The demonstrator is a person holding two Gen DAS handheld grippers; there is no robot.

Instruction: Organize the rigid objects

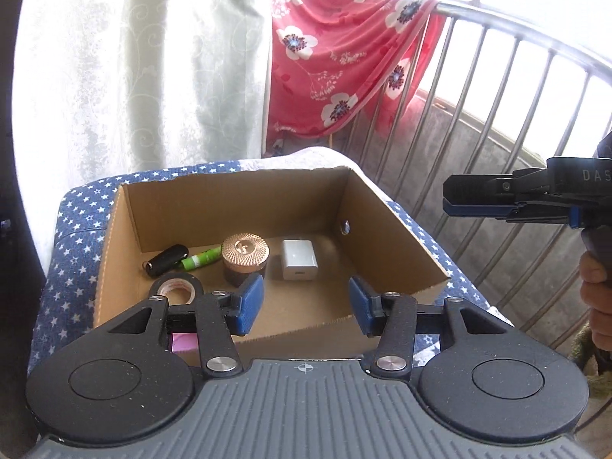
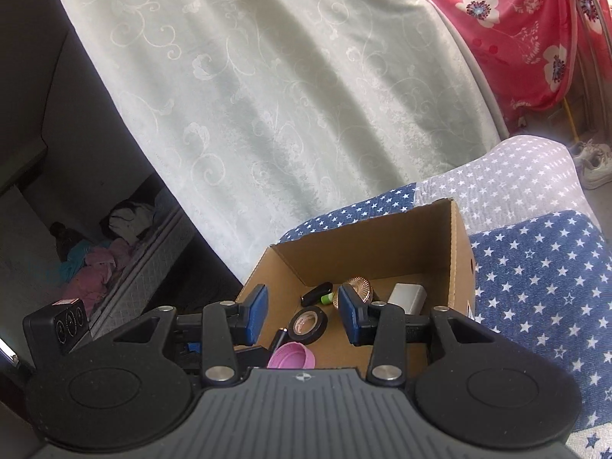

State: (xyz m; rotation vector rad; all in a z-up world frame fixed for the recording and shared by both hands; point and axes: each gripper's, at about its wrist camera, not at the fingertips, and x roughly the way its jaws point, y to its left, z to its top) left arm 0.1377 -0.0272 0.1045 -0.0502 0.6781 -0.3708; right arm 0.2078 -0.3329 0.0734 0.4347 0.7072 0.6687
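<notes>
An open cardboard box (image 1: 237,206) (image 2: 382,248) rests on a blue star-patterned cushion (image 1: 72,229). Inside lie a black car key (image 1: 166,260) (image 2: 316,292), a green tube (image 1: 201,260), a copper-lidded jar (image 1: 244,260) (image 2: 359,287), a white charger (image 1: 300,260) (image 2: 407,296), a black tape roll (image 1: 178,287) (image 2: 308,323) and a pink lid (image 2: 290,355). My left gripper (image 1: 306,298) hovers open over the box's near side, holding nothing. My right gripper (image 2: 302,310) is open and empty above the box; in the left wrist view this right gripper (image 1: 446,197) hangs to the box's right.
A pale curtain (image 1: 153,57) hangs behind the cushion. A red floral cloth (image 1: 344,49) drapes over a metal railing (image 1: 497,76) at the right. A person's hand (image 1: 596,306) grips the right tool. A black device (image 2: 57,325) and piled clothes (image 2: 95,264) sit low left.
</notes>
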